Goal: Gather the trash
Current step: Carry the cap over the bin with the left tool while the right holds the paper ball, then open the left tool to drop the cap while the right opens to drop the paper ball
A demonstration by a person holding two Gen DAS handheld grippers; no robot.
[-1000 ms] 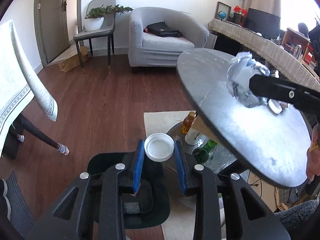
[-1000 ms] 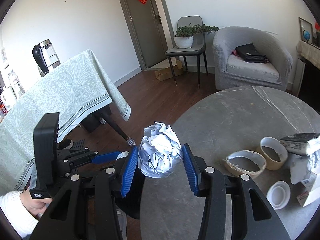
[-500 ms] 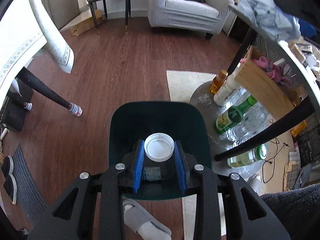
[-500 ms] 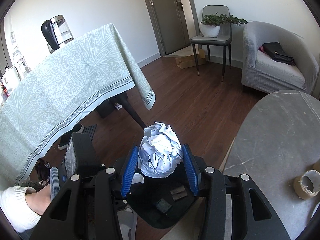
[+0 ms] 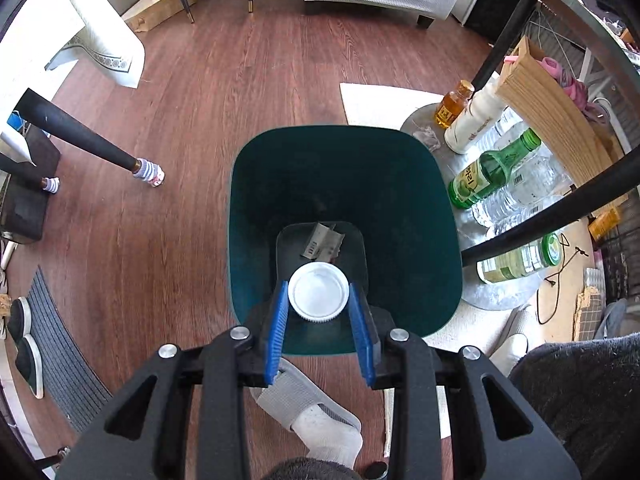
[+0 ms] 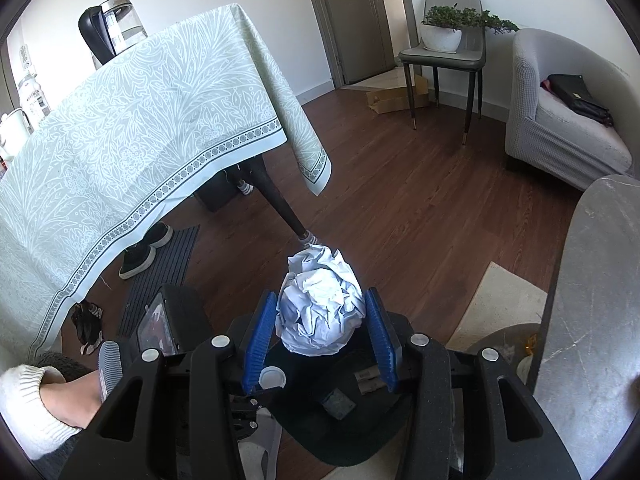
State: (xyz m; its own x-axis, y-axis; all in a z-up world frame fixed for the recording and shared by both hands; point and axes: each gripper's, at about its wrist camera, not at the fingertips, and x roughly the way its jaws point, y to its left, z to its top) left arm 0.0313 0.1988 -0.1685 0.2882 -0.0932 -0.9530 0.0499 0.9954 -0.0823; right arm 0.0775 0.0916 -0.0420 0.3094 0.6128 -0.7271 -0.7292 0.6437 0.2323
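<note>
Now | left tool (image 5: 319,309) clamps white lid (image 5: 318,291) over bin (image 5: 412,216) | right tool (image 6: 320,334) grips paper ball (image 6: 320,308); bin contents unclear

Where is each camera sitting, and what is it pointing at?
Left wrist view: sits on the left gripper, looking steeply down into the green bin on the floor; its blue pads hold a white lid, and the person's slippered foot shows below.
Right wrist view: sits on the right gripper, looking slightly down across the room toward the clothed table; it holds a paper ball, with the person's left hand showing.
Both see the bin and the lid.
</note>
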